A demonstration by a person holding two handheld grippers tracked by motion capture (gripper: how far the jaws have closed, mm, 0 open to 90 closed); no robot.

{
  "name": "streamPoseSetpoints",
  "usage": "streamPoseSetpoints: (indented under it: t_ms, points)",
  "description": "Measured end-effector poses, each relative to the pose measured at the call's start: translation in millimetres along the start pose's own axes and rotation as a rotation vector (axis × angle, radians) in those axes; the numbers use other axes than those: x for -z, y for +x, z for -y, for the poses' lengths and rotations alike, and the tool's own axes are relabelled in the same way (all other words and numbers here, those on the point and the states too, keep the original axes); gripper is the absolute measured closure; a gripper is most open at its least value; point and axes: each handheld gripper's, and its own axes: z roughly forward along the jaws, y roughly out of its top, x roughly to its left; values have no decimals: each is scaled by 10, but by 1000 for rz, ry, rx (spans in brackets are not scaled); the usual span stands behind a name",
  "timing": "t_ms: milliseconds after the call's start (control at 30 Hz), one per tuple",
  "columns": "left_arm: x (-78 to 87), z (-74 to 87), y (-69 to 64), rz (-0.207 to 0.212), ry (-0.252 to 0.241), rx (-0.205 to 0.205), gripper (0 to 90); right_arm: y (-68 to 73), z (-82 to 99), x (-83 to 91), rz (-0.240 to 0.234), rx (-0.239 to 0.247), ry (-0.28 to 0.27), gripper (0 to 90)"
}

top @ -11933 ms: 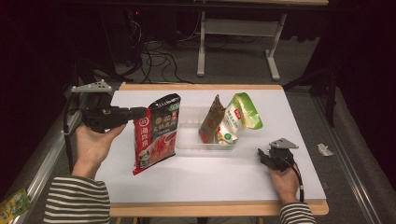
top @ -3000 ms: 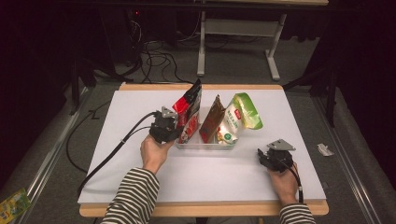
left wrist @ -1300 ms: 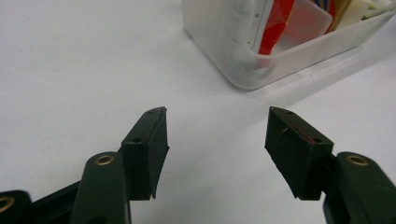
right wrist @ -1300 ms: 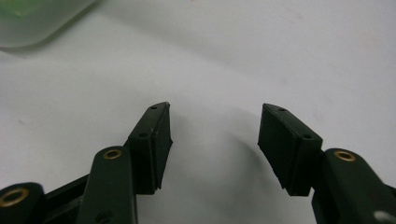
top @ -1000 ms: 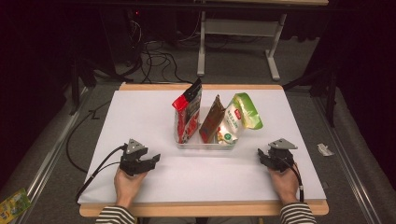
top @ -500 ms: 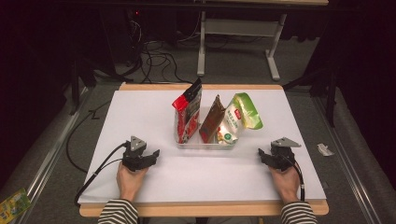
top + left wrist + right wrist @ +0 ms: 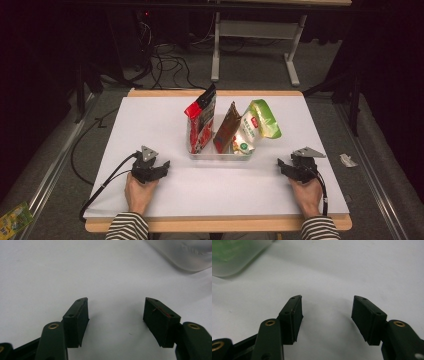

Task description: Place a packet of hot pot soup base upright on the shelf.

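Three snack pouches stand upright in a clear tray at the table's middle: a red pouch at the left, a brown pouch in the middle and a green pouch leaning right. My left gripper rests on the white table, left of and nearer than the tray, open with nothing between its jaws. My right gripper rests to the tray's right, also open and empty. A tray corner lies ahead of the left jaws, and the tray's other near corner lies ahead of the right jaws.
The white table has a wooden rim at front and back. A cable trails from the left gripper over the table's left front. On the floor lie a green packet at the left and cables behind the table.
The red pouch, earlier held by my left gripper at the table's left, now stands in the tray. The left gripper has let go and drawn back toward the near edge. The right gripper stayed put.
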Motion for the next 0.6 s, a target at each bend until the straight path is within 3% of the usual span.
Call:
streamPoseSetpoints:
  t_ms: [167,333,600]
  points:
    - [-3,7,-1,-2,-2,-1,363,-10,2,-12,-1,-8,6,411]
    - [0,12,-9,-8,-4,-5,358,44,3,-22,31,31,13,408]
    - [-4,13,4,1,-3,6,358,38,2,-21,28,26,17,406]
